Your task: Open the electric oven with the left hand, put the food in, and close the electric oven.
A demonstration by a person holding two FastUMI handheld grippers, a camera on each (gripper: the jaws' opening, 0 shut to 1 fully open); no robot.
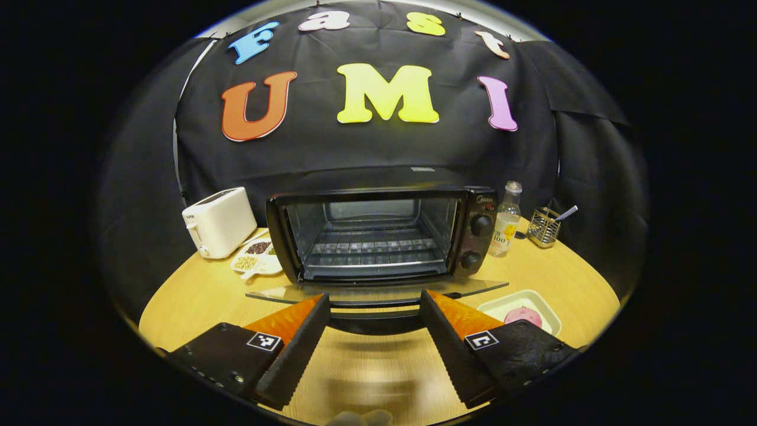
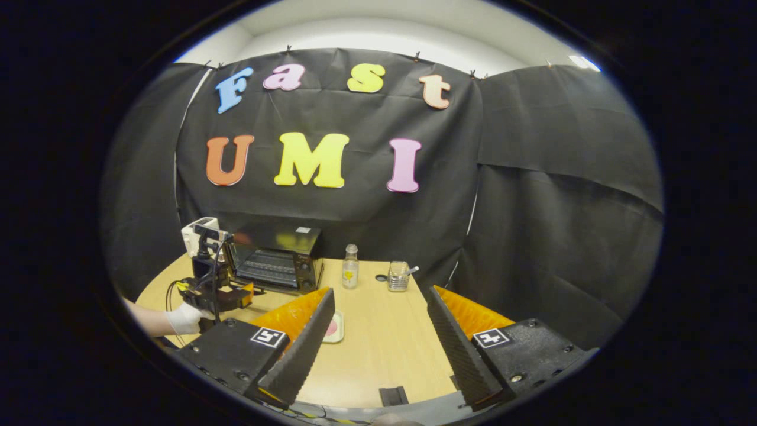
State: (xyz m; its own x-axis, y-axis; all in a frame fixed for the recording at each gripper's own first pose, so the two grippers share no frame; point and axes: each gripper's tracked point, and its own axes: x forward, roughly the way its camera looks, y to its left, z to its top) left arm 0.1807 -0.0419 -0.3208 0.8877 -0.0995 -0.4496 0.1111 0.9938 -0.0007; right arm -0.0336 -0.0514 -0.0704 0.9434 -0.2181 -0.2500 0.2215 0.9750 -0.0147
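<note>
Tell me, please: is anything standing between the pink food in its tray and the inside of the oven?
Nothing visible blocks it. The oven door lies folded down and the rack inside is bare. The food sits in its tray beside the door's right corner, and both grippers are open.

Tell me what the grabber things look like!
Each gripper is a blocky black body with two long wedge-shaped fingers, ridged like saw teeth inside. Small square black-and-white markers sit on top. Seen from the right gripper, the other has cables, held by a white-gloved hand.

recording booth | black cloth wall (image 2: 532,195) | wooden table (image 2: 384,337) | oven (image 1: 378,234)
</note>
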